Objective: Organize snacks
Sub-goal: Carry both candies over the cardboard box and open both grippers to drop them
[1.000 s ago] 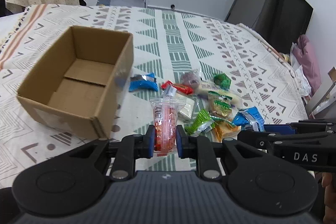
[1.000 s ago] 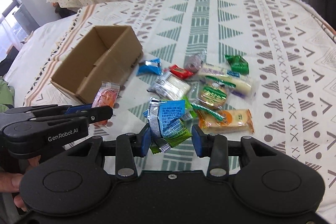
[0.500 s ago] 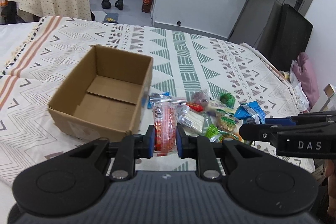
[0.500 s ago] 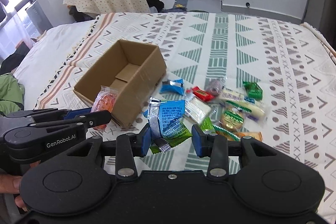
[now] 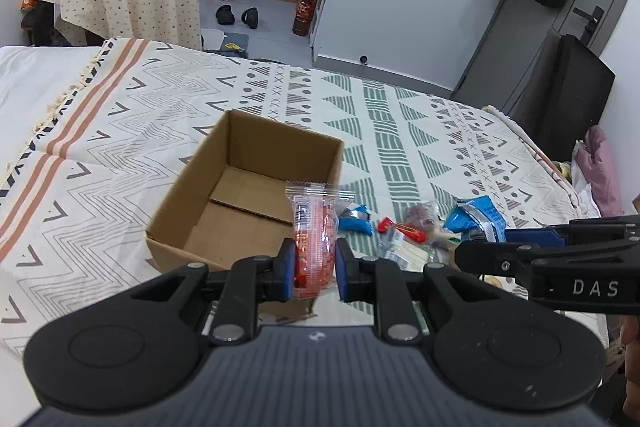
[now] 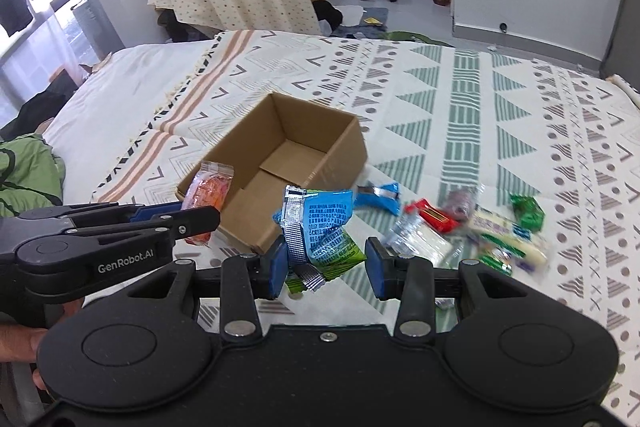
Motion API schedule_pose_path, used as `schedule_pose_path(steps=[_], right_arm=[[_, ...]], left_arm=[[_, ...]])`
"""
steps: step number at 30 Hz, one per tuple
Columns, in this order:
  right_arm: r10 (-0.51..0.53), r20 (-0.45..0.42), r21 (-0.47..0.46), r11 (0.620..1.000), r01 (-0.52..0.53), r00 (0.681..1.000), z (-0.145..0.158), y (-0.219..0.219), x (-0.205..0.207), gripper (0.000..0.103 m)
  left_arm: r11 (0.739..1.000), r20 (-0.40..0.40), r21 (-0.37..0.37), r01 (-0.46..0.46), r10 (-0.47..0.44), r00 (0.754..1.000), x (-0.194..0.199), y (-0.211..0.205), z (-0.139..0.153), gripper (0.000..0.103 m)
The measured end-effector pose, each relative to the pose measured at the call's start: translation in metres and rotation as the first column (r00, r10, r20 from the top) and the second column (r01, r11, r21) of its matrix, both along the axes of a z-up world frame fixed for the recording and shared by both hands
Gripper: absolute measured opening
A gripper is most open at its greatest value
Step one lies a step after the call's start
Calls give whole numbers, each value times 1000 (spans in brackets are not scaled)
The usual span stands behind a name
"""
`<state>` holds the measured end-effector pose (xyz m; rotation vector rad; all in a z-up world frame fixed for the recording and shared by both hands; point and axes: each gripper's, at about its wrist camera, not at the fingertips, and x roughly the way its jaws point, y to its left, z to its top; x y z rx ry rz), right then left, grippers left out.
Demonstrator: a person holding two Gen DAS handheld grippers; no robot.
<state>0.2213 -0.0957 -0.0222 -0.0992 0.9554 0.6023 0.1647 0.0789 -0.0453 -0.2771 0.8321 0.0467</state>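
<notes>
— Left claw is pinching a clear, orange-filled plastic snack packet between its blue pads, with the packet standing upright, long axis pointing up and away from the claw.

— And where is the open brown cardboard box lying from it?

— Straight ahead and slightly to the left, sitting on the patterned bedspread. Its near wall is just beyond the pads, so the packet is hanging over the near right corner rather than over the middle of the cavity.

— What is the right claw doing?

— It is gripping a blue and green foil snack bag, though the bag is leaning against the left pad and looking loosely caught. From that side the box is lying ahead and to the left, a bit further off.

— So the left one is nearer?

— I am judging so. It is probably needing only a short push forward and left before letting go; the right one is having to cross more bedspread. The remaining loose wrapped snacks are lying scattered to the right of the box.
</notes>
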Motion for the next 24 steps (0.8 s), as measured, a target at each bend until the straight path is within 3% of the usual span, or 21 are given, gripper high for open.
schedule_pose_path(steps=[18, 21, 24], right_arm=[[22, -34, 41, 999, -21, 999, -17, 59, 26, 40], [17, -39, 47, 999, -16, 999, -19, 66, 31, 40], [13, -47, 63, 998, -10, 999, -22, 70, 35, 40]], left_arm=[[998, -38, -20, -54, 53, 998, 29, 48, -17, 20], [998, 2, 2, -68, 68, 998, 30, 51, -14, 24], [994, -14, 17, -106, 106, 994, 31, 56, -15, 28]])
